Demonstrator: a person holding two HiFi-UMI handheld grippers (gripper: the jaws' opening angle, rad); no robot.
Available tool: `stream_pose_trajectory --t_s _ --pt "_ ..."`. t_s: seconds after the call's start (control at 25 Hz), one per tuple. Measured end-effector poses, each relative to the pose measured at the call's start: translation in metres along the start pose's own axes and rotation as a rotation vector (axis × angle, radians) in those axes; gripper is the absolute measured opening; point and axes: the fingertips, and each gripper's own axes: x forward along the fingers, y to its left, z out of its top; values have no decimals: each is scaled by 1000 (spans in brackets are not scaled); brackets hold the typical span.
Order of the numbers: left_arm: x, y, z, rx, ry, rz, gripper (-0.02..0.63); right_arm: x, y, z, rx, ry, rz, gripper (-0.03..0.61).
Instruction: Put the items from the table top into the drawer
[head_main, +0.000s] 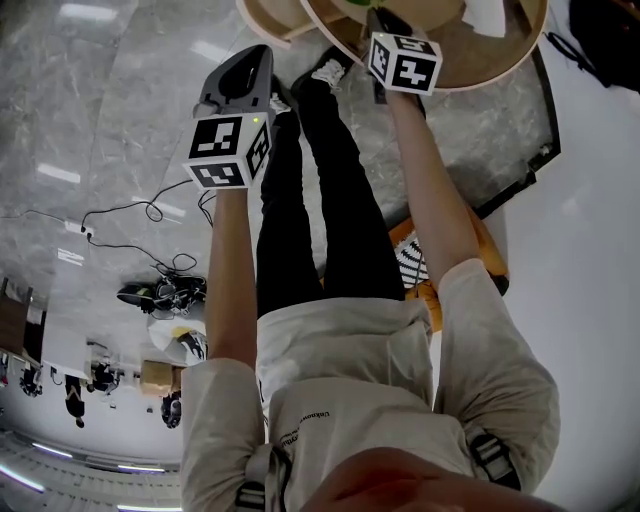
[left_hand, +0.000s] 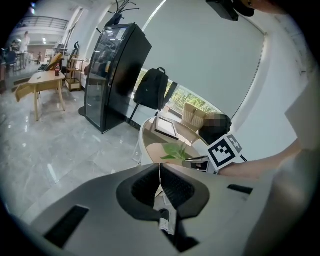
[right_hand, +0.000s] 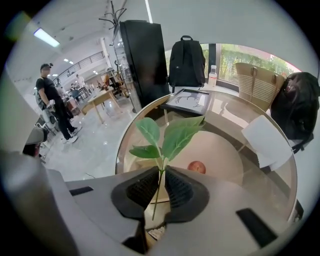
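Observation:
A green leafy sprig (right_hand: 165, 134) stands up between the jaws of my right gripper (right_hand: 161, 176), which is shut on its thin stem. This gripper hangs over the near edge of a round glass-topped table (right_hand: 121, 148). A red apple (right_hand: 196, 166) lies on the pale wooden tier under the glass. My left gripper (left_hand: 160, 172) is shut with nothing between its pads, held off the table over the floor. From it I see the sprig (left_hand: 175, 150) and the right gripper's marker cube (left_hand: 225, 150). In the head view the left gripper (head_main: 255, 62) is left of the right gripper (head_main: 378, 18).
A white sheet (right_hand: 265, 142) and a dark flat tray (right_hand: 187, 100) lie on the table. Backpacks (right_hand: 186, 62) and a wicker bag (right_hand: 257, 80) stand behind it, with a tall black cabinet (right_hand: 145, 60) to the left. A person (right_hand: 55, 107) stands far left. Cables (head_main: 130, 230) trail on the marble floor.

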Motion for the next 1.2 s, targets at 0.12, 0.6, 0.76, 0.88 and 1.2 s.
stream_pose_trajectory --t_s 0.12,0.6,0.76,0.88,1.2 --pt "1 -4 -2 -5 -1 -1 21 -8 18 7 -50 -14 30 61" --pt "-28 37 -23 -59 -10 42 21 -5 105 29 -183 -77 118 35" --pt "-36 63 -27 -76 -23 66 21 1 130 36 -194 -96 146 35" --pt "-40 85 -30 -85 -27 88 21 7 154 38 -219 -102 178 35" --pt "-45 128 -55 -89 -2 125 21 41 192 10 -265 -63 225 35"
